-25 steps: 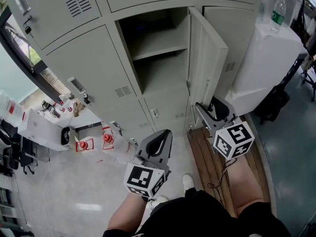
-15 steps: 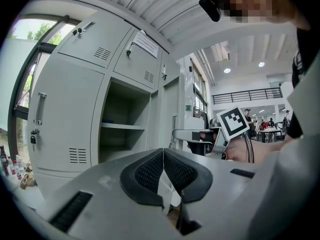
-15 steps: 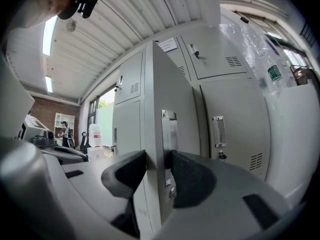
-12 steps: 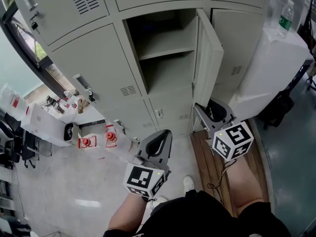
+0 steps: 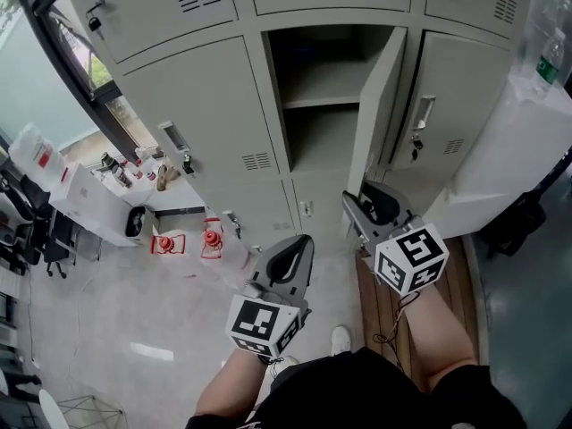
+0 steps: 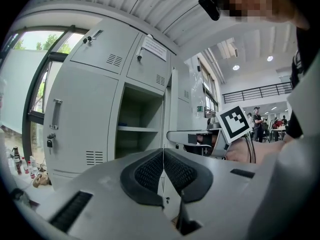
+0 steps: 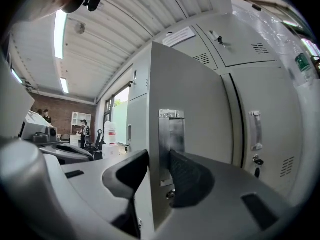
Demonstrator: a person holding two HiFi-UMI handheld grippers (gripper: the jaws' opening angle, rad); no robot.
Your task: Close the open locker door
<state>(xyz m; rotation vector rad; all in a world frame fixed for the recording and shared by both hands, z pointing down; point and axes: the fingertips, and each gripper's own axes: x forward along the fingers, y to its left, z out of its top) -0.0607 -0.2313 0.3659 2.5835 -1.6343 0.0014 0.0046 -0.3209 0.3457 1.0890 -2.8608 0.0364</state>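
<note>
- Right tongs (image 7: 157, 171) straddle the free edge of the locker door (image 7: 185, 84) at its metal handle plate (image 7: 171, 144). Jaws have just been closing, and the pads now look pressed on both faces of the door.
- Left tongs (image 6: 163, 164) are empty w/ pads meeting, held level in front of the body, doing nothing for now.
- Door (image 5: 380, 114) stands about half open, hinged on the right of its compartment (image 5: 322, 101), w/ the free edge pointing out toward the person.
- Doing the step well, as I judge it: keep the pinch firm but not crushing, then swing the edge in an arc about the hinge rather than shoving straight. Let go before the tongs get trapped between door and frame, then finish w/ a push on the outer face.
- Risk: thin sheet metal may slip out of the pads if the wrist doesn't turn w/ the door.
- No work surface is involved. The lockers stand on a pale glossy floor (image 5: 134, 329), w/ wooden slats (image 5: 456, 280) under the right side.
- Room: window (image 5: 54, 79) at left, small red items (image 5: 167, 242) on the floor, a white unit (image 5: 500, 150) at right w/ a bottle (image 5: 547, 65) on top.
</note>
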